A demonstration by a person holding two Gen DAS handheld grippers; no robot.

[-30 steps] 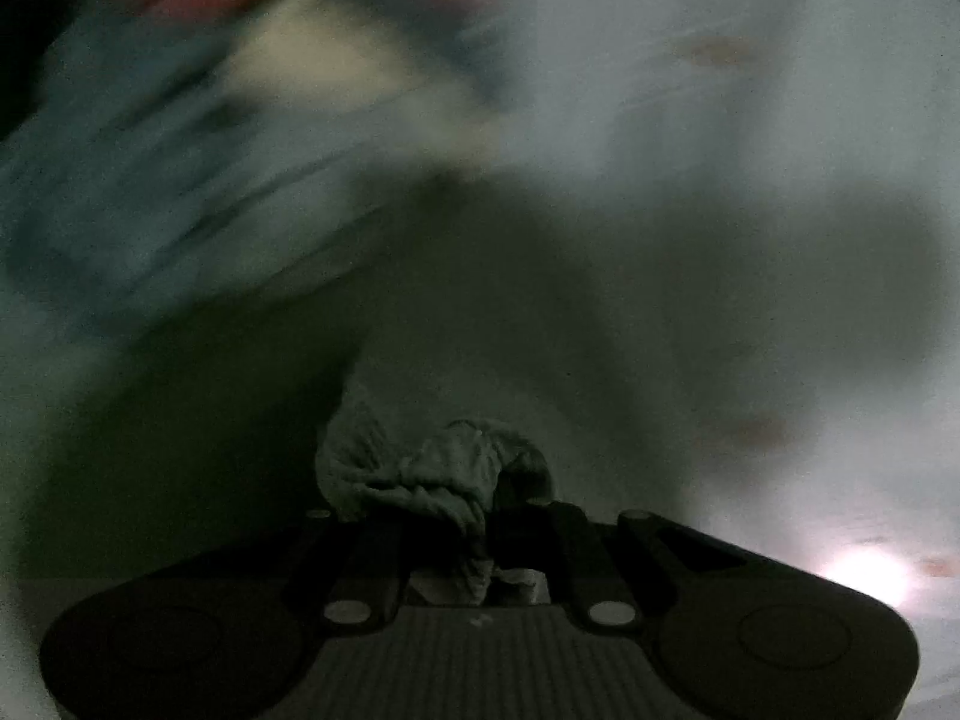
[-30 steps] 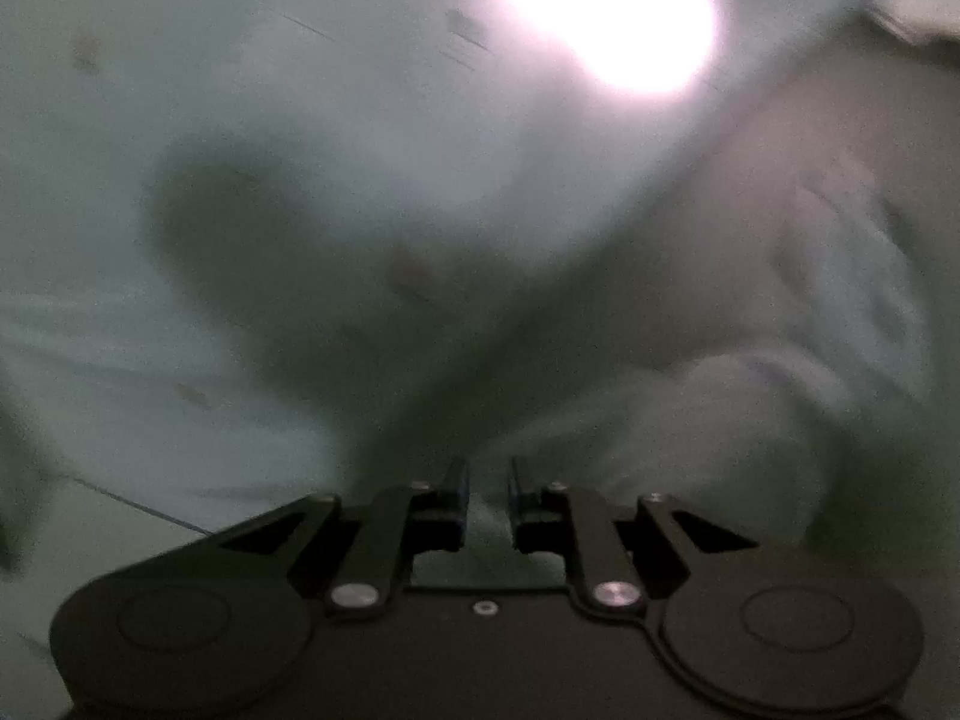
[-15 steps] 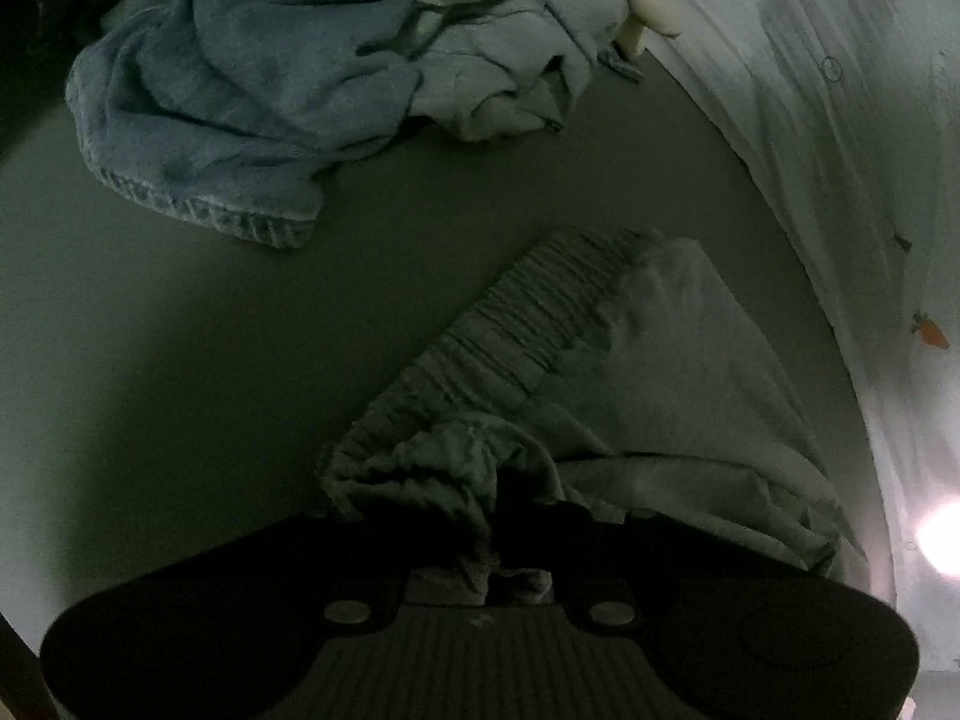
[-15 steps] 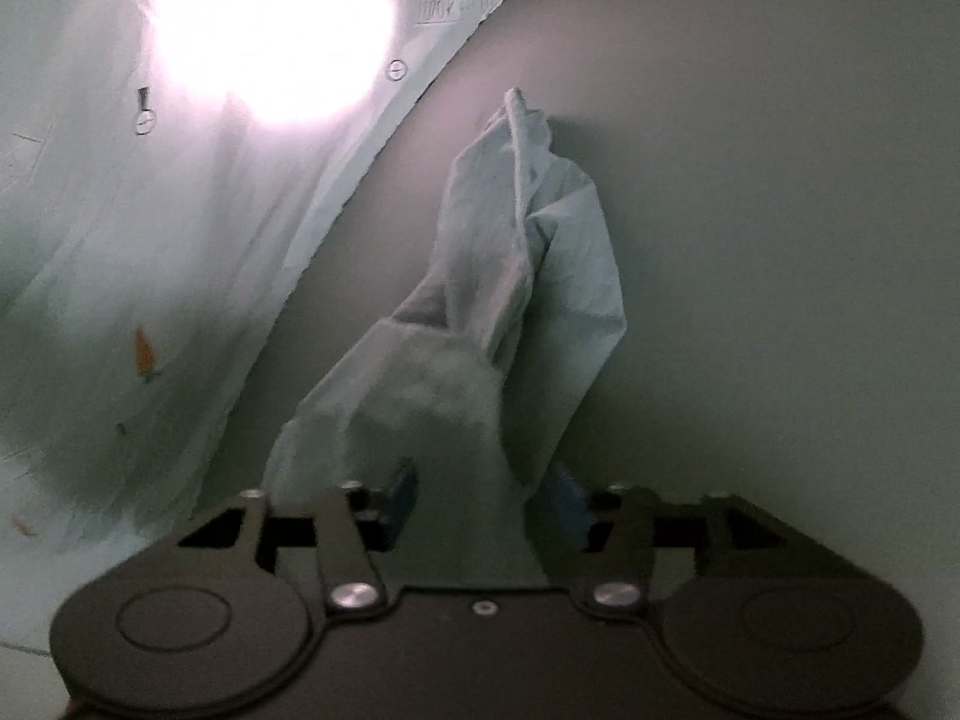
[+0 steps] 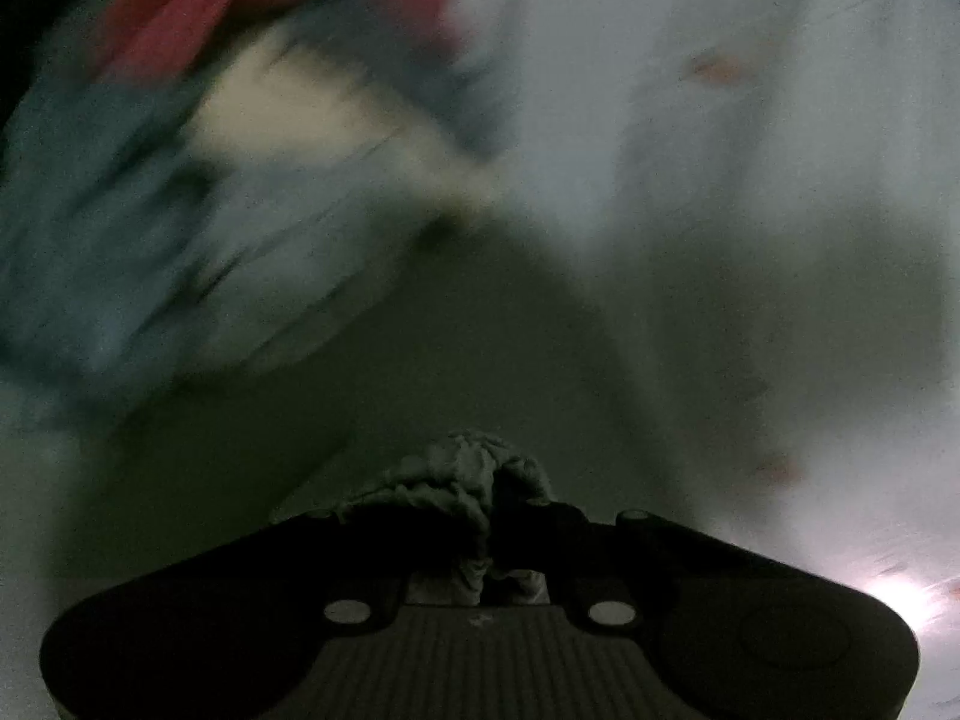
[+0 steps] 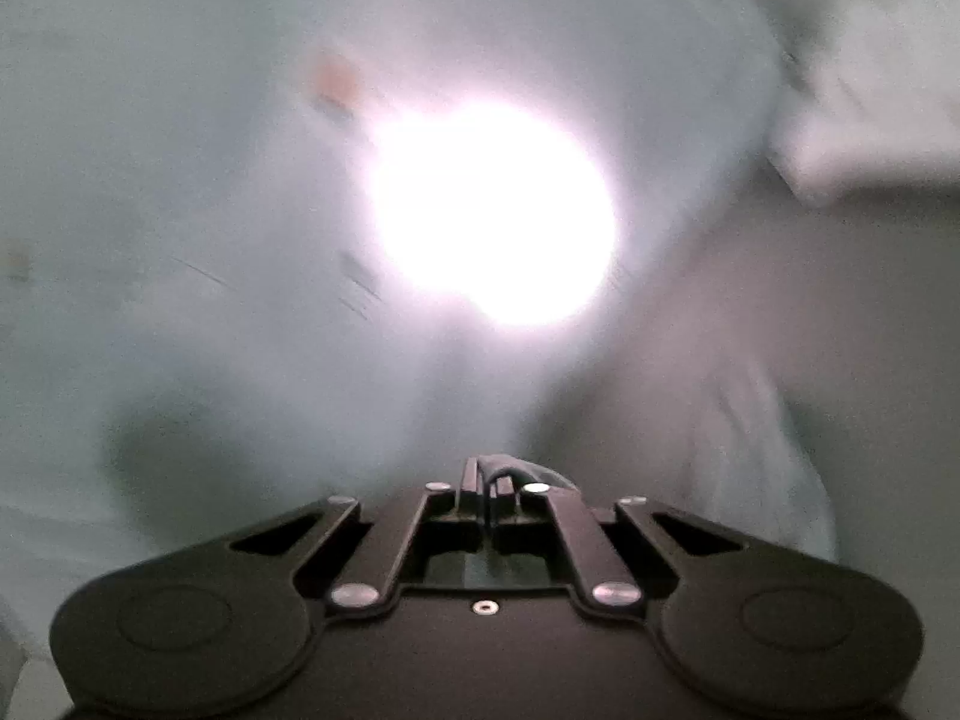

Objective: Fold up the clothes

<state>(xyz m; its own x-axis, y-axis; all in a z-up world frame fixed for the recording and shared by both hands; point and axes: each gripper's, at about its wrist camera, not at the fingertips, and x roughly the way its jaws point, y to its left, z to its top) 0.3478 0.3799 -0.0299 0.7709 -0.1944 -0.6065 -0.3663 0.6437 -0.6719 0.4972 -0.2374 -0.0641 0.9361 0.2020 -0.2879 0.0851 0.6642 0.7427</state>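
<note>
Both views are blurred by motion. My left gripper (image 5: 489, 516) is shut on a bunched grey-green waistband of a pale garment (image 5: 456, 468), which bulges out in front of the fingers. My right gripper (image 6: 489, 483) has its jaws closed together; a thin edge of pale fabric seems pinched between them, though blur makes this uncertain. A pale garment smear (image 6: 750, 438) trails to the right of the right gripper.
A blurred pile of blue, cream and red clothes (image 5: 210, 180) lies at the upper left of the left wrist view. A pale printed sheet (image 5: 750, 150) covers the right side and fills the right wrist view (image 6: 180, 240), with a bright lamp glare (image 6: 492, 216).
Both grippers swung fast since half a second ago, when the scene was sharp. The right gripper's jaws were open around the garment and are now closed. The left stays clamped on the waistband.
</note>
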